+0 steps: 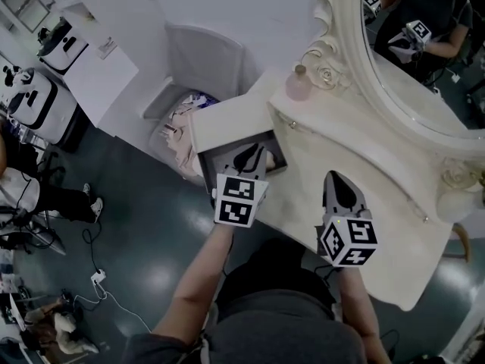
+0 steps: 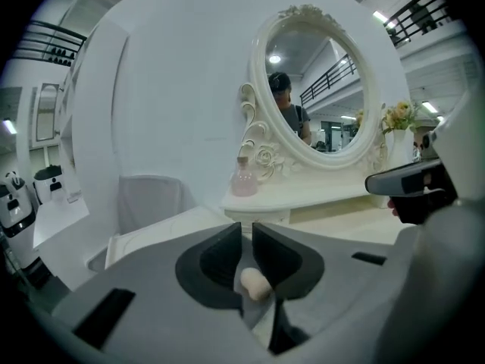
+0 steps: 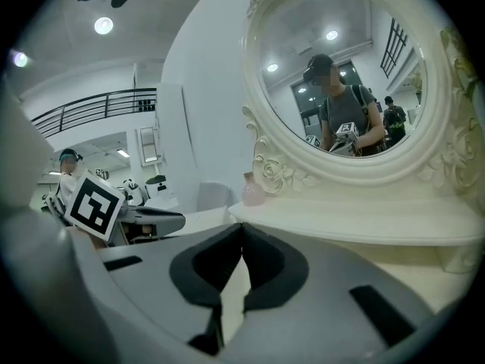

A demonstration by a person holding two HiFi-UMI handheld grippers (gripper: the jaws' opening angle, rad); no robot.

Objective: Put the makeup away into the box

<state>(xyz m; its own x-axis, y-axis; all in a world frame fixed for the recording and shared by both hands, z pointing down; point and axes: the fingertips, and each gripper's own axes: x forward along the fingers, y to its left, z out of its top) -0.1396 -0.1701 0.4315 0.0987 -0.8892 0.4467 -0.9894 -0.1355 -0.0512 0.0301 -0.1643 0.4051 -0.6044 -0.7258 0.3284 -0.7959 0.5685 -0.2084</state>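
In the head view, a cream table [image 1: 341, 139] was seen, with an oval mirror [image 1: 424, 59] at 2 o'clock of the frame and a pink bottle [image 1: 298, 86] at 1 o'clock. An open grey box [image 1: 206, 169] was set at the table's left edge, near the frame's centre. The left gripper [image 1: 254, 158] was held over the box, its tips within the box's outline. The right gripper [image 1: 342, 184] was held over bare tabletop at 4 o'clock of the box, apart from it.

In the left gripper view, the left gripper [image 2: 247, 230] was shown with its jaws drawn narrow. A small cream makeup piece [image 2: 255, 283] was pinched between them, low down near their roots, so it was carried in the jaws and not laid in the box. The bottle [image 2: 243, 180] was seen at 12 o'clock of the jaws, the mirror [image 2: 318, 89] at 1 o'clock and the right gripper [image 2: 390, 184] at 3 o'clock.

In the right gripper view, the right gripper [image 3: 241, 230] was shown closed tip to tip, with nothing between the jaws. The left gripper [image 3: 170, 222] was seen at 9 o'clock, the bottle [image 3: 252, 192] at 12 o'clock just above the tips, and the mirror [image 3: 341, 82] at 1 o'clock.
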